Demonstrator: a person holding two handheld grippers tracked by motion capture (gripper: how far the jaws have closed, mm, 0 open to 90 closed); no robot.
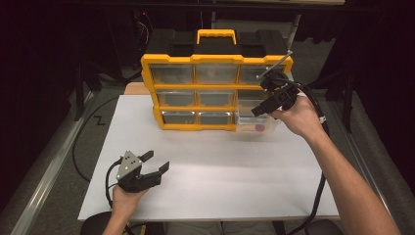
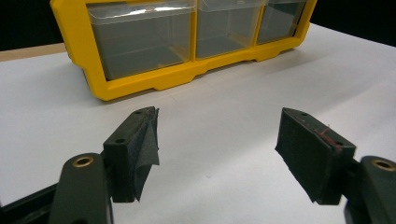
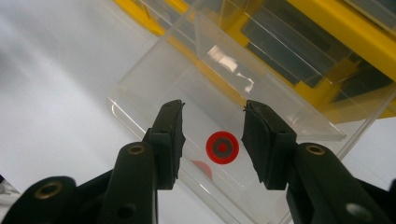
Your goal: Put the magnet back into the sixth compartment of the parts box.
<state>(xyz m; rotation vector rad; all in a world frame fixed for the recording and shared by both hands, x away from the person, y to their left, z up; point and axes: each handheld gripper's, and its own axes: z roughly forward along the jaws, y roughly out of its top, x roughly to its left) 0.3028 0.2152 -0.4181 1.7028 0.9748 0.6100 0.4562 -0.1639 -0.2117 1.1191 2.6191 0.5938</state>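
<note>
I've got the right tongs (image 3: 212, 140) spread open over the pulled-out clear drawer (image 3: 187, 107) at the organizer's (image 1: 195, 88) 4 o'clock corner, lined up on the red disc (image 3: 222, 147) inside, while the left tongs (image 1: 155, 166) idle open at 7 o'clock on the surface (image 1: 220, 176), out of the way.

White table (image 1: 205, 186) with yellow drawer organizer (image 1: 215, 93) at rear.

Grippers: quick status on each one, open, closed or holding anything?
Left gripper: open, holding nothing, above the table.
Right gripper: open, holding nothing, over the red disc in the pulled-out clear drawer.
</note>
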